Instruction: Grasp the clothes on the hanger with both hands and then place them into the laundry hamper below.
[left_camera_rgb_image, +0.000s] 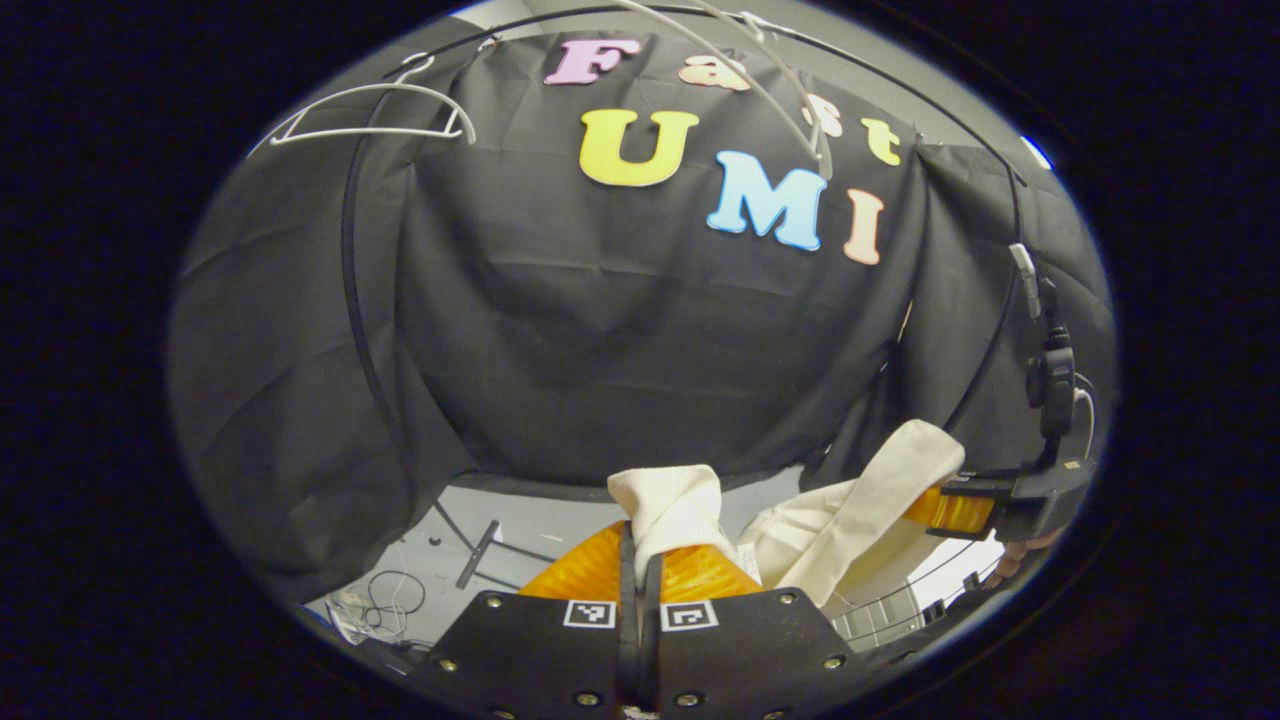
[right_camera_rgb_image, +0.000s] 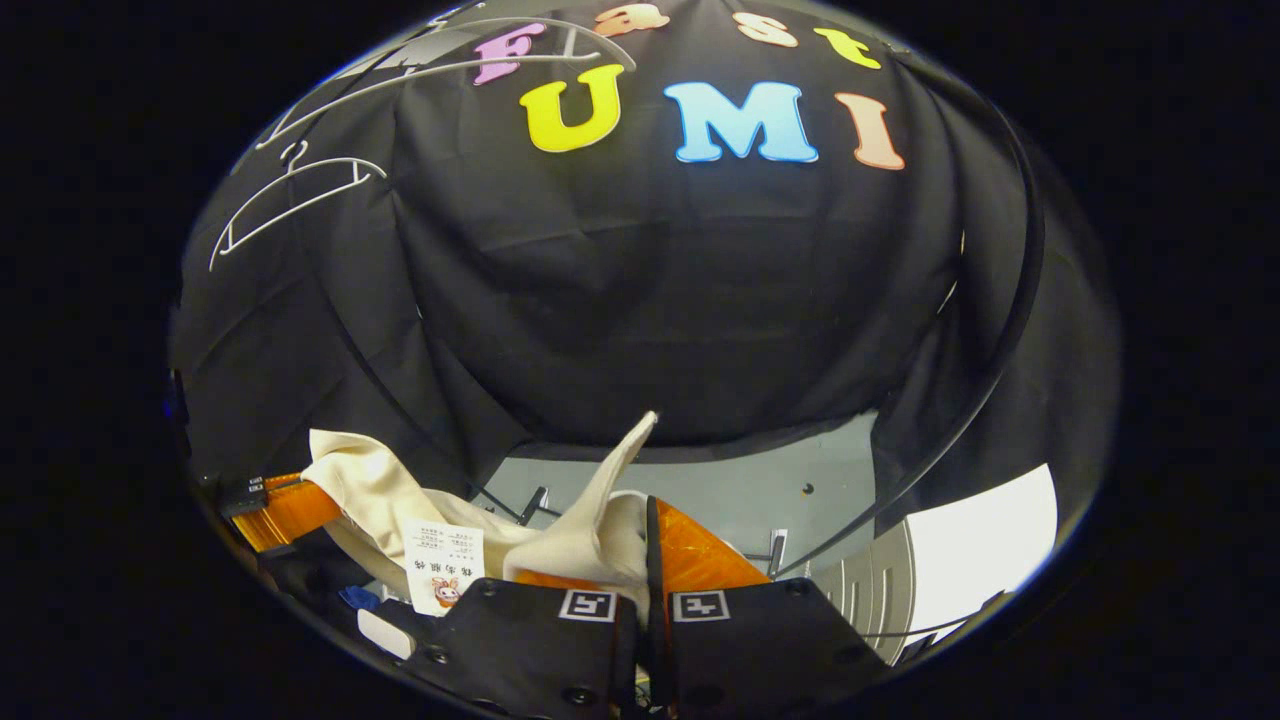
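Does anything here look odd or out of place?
Nothing is broken or spilled. The cream garment is off the white hangers, which hang bare; it droops between both tongs, each shut on a bunch of it.

**Cloth strung between two grippers**

Hung between left gripper (left_camera_rgb_image: 640, 590) and right gripper (right_camera_rgb_image: 645, 590), a cloth (left_camera_rgb_image: 850, 530) before the booth wall. Above, at upper left in both views, hangers (left_camera_rgb_image: 375, 115). Below, floor (right_camera_rgb_image: 740, 490) behind the cloth, cables (left_camera_rgb_image: 390, 600) lower left.

Grey floor (left_camera_rgb_image: 560, 530) with loose cables (left_camera_rgb_image: 385, 600).
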